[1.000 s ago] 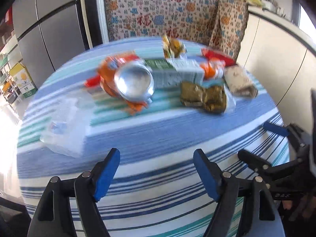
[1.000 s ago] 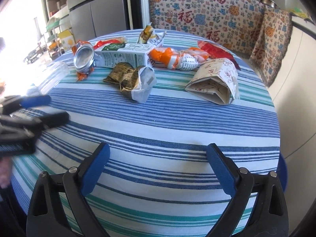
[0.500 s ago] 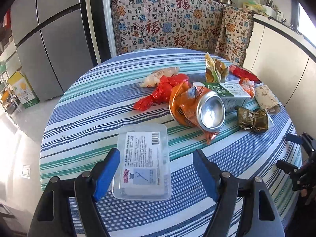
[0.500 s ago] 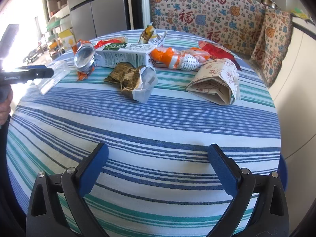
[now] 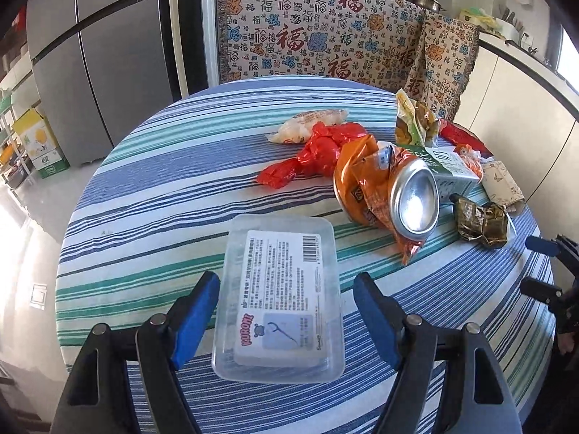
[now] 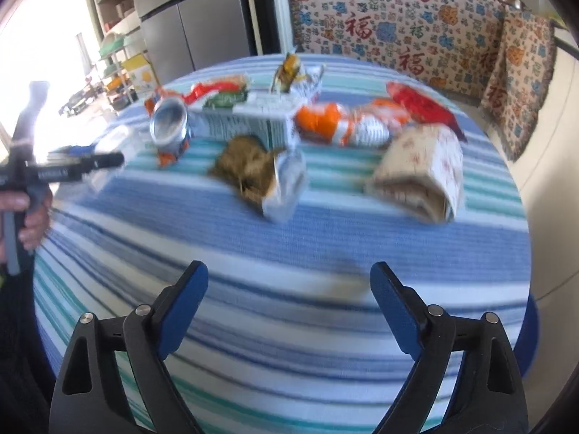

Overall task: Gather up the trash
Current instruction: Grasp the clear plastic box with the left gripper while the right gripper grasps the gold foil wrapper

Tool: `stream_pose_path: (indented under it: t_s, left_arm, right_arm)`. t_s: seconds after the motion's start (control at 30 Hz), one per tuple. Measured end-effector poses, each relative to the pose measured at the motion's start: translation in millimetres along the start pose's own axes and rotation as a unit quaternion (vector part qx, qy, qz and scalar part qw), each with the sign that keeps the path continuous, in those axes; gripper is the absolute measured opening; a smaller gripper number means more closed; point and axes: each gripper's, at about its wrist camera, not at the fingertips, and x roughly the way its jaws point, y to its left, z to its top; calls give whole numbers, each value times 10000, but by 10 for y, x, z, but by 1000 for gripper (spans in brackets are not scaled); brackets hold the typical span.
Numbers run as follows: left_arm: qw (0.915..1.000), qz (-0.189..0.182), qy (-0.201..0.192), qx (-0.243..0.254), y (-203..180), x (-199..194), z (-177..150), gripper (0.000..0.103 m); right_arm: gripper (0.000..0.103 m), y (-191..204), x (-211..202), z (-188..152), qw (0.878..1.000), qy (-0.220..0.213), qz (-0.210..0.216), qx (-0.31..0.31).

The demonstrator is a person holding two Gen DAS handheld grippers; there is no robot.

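Trash lies on a round table with a striped cloth (image 5: 163, 188). A clear plastic box (image 5: 278, 300) with a white label lies flat between the fingers of my left gripper (image 5: 286, 287); the pads stand apart from its sides. Beyond it are a crushed can (image 5: 416, 202), an orange wrapper (image 5: 358, 177), a red wrapper (image 5: 318, 152) and a milk carton (image 5: 448, 170). My right gripper (image 6: 289, 276) hovers over bare cloth, its jaws closing with nothing between them. Ahead of it lie a leaf-wrapped bundle (image 6: 260, 177) and a folded paper bag (image 6: 419, 170).
A patterned cloth (image 5: 325, 36) covers a bench behind the table, and a grey fridge (image 5: 101, 65) stands at the back left. A hand (image 6: 25, 209) holds the left gripper at the table's left edge. White cabinets (image 5: 524, 115) line the right side.
The left gripper has swung over to the clear box, which now lies between its fingers. The right gripper has moved in toward the trash, and its view is blurred.
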Motion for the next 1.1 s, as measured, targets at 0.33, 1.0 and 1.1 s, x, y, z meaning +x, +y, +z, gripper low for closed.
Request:
stream_pose_path:
  t_s: [0.33, 1.0, 1.1]
  left_arm:
    - [9998, -68, -112, -149, 32, -69, -87, 74]
    - [9999, 27, -91, -113, -47, -79, -142, 67]
    - [9999, 12, -102, -91, -48, -100, -156, 63]
  right_arm:
    - [37, 40, 322, 342, 9970, 484, 591, 133]
    - [66, 492, 489, 538, 9945, 954, 419, 100]
    - [45, 572, 634, 538, 9940, 1073, 224, 11]
